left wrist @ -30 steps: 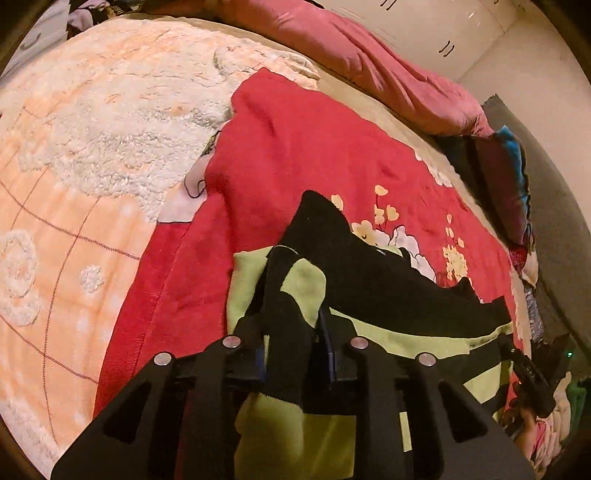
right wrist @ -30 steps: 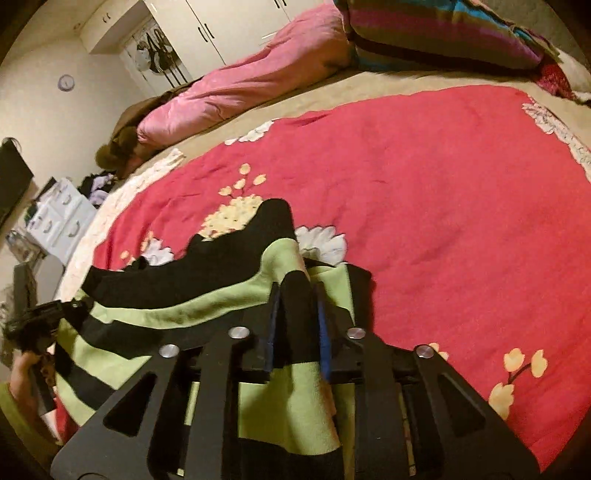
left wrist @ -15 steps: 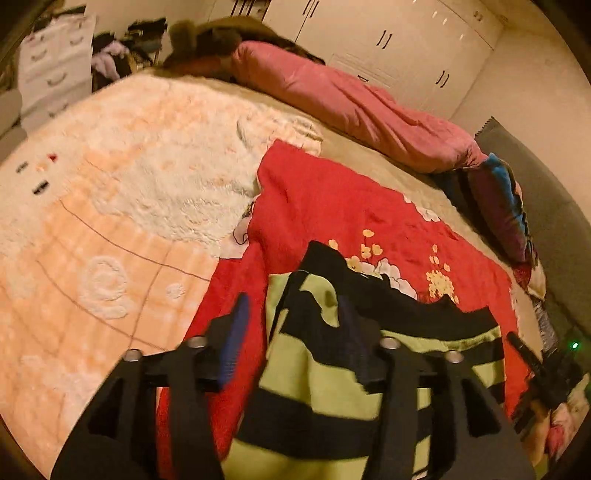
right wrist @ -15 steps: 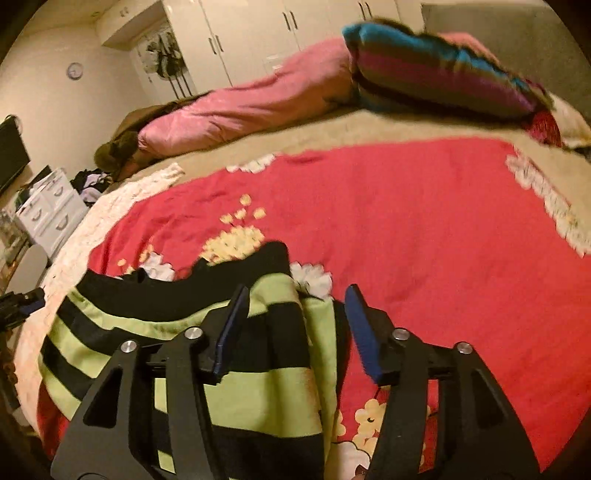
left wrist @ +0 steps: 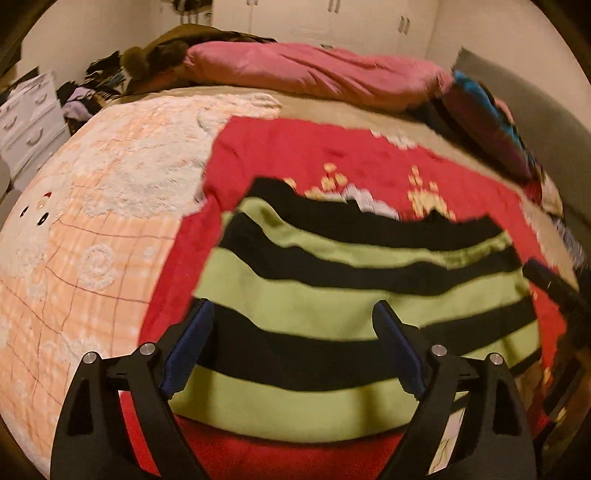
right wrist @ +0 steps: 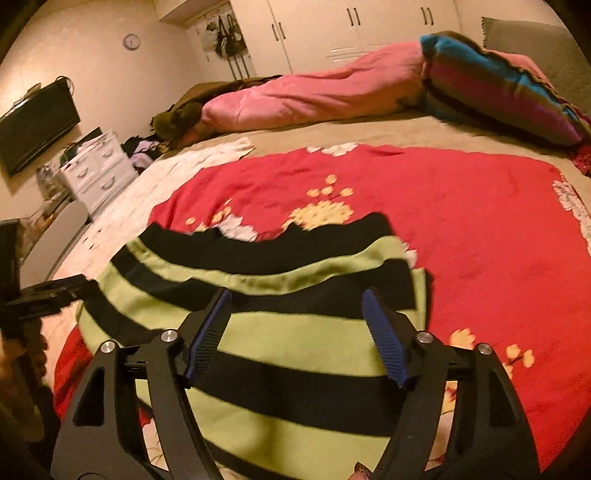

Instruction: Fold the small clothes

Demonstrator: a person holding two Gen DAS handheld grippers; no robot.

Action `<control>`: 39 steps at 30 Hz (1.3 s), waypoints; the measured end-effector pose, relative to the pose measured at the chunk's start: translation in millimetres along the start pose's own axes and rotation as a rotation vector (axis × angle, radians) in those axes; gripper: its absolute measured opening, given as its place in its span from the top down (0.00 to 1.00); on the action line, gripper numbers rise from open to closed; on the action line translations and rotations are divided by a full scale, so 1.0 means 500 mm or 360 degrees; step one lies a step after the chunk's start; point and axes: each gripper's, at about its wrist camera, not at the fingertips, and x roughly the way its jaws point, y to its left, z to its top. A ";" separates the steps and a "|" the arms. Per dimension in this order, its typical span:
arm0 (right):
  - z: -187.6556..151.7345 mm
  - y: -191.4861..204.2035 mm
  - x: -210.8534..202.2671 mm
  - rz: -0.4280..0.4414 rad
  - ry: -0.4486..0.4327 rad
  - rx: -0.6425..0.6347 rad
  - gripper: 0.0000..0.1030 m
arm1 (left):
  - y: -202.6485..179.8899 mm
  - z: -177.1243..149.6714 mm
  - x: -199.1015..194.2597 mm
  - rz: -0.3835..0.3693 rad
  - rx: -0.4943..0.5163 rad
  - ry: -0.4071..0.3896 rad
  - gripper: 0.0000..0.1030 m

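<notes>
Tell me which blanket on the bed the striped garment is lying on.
The red floral blanket; the green-and-black striped garment lies on it. The peach-and-white fleece blanket lies beside it, bare.

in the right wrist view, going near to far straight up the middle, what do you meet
right gripper, jaws opening with nothing pinched between them → striped green and black garment → red floral blanket → tan bedsheet → pink duvet → white wardrobe doors
</notes>
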 end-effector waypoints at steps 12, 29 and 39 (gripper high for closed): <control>-0.068 -0.061 0.072 -0.0110 0.0356 0.0155 0.33 | 0.017 -0.063 0.071 0.0106 0.0011 0.0185 0.06; -0.027 -0.061 0.006 -0.0002 0.0134 0.0238 0.26 | 0.031 -0.055 0.013 -0.0015 -0.0115 0.0096 0.05; 0.002 -0.012 -0.056 -0.0014 -0.0099 0.0086 0.15 | 0.008 -0.028 -0.037 0.0013 -0.0092 0.0037 0.04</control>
